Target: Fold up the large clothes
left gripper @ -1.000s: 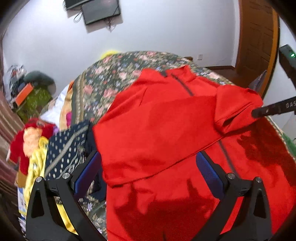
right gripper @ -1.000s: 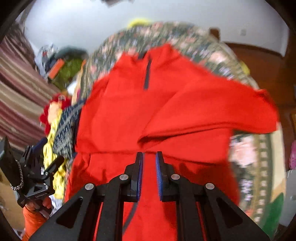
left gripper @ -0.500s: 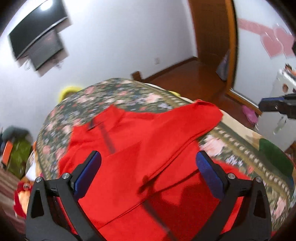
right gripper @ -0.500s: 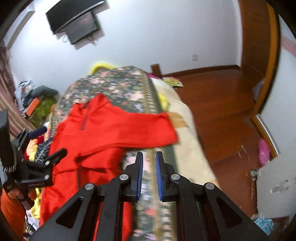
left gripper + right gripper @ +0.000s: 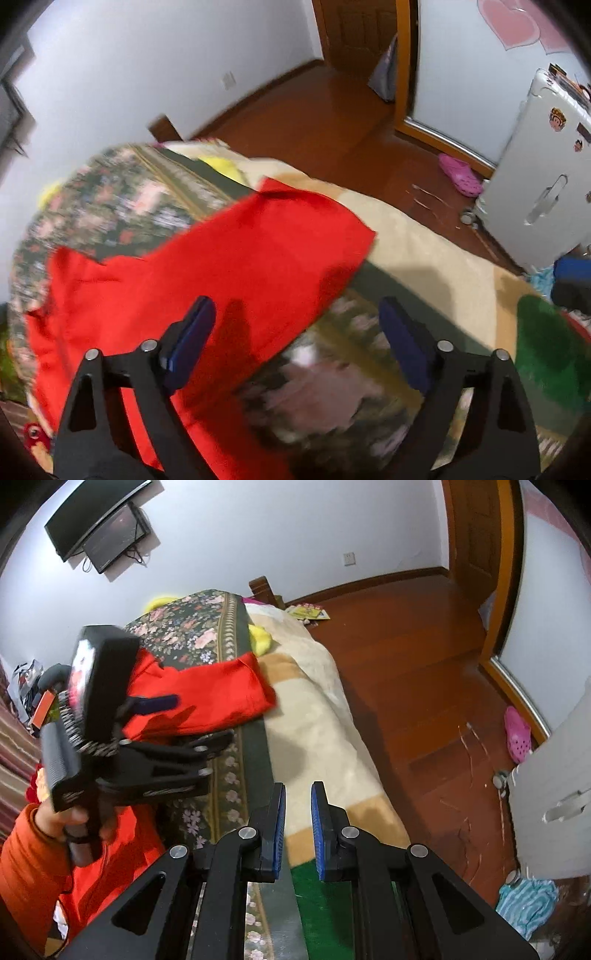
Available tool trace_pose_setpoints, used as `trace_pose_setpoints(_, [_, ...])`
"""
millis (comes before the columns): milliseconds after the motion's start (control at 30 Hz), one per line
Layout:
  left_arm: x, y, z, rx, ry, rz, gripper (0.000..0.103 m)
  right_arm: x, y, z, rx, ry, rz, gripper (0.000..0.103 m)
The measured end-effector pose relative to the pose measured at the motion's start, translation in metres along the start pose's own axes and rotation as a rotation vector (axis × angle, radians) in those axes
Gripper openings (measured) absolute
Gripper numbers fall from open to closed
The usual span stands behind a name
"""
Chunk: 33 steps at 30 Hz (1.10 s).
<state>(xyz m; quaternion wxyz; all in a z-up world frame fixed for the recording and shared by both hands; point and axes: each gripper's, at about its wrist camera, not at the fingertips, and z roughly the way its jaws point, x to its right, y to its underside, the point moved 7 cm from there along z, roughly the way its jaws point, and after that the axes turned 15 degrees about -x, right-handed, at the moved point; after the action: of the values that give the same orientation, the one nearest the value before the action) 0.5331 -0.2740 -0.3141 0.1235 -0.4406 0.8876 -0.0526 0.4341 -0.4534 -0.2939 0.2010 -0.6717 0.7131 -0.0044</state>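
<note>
A large red garment (image 5: 240,258) lies spread on the floral bedspread (image 5: 122,192), one sleeve end reaching the bed's right side. My left gripper (image 5: 295,310) hangs over that sleeve's lower edge. Its jaws stand wide and are closing, the left pad over red cloth and the right pad over the bedspread, pressing on nothing. In the right wrist view the left gripper (image 5: 192,720) shows in front of the red sleeve (image 5: 214,698), held by a hand in an orange sleeve (image 5: 22,867). My right gripper (image 5: 297,794) is shut and empty above the bed's edge.
A cream blanket (image 5: 314,716) hangs down the bed's right side to the wooden floor (image 5: 406,635). A white cabinet (image 5: 535,177) and a pink slipper (image 5: 460,175) stand to the right. A screen (image 5: 103,531) hangs on the far wall.
Both views have swung right, from the garment's body to its sleeve end and the bed's edge. The left jaws have narrowed a little. The right gripper has stayed shut.
</note>
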Motion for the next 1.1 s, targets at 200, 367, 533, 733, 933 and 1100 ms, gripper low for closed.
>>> trace_pose_setpoints(200, [0.001, -0.013, 0.023, -0.019, 0.055, -0.112, 0.055, -0.002, 0.009, 0.014, -0.022, -0.007, 0.007, 0.010])
trace_pose_setpoints(367, [-0.024, -0.011, -0.003, 0.014, 0.073, -0.194, 0.003, -0.014, 0.010, 0.018, -0.033, 0.024, -0.033, 0.010])
trace_pose_setpoints(533, [-0.082, 0.011, -0.067, 0.146, 0.081, -0.302, 0.003, -0.039, 0.006, 0.010, -0.014, 0.011, -0.083, 0.010])
trace_pose_setpoints(733, [-0.191, 0.072, -0.168, 0.321, -0.021, -0.470, 0.003, -0.089, -0.007, 0.000, 0.023, 0.005, -0.183, 0.010])
trace_pose_setpoints(933, [-0.276, 0.159, -0.222, 0.396, -0.152, -0.596, 0.003, -0.159, -0.027, 0.003, 0.048, -0.007, -0.321, 0.010])
trace_pose_setpoints(1100, [-0.320, 0.243, -0.219, 0.375, -0.237, -0.681, 0.003, -0.207, -0.045, 0.035, 0.015, 0.038, -0.407, 0.010])
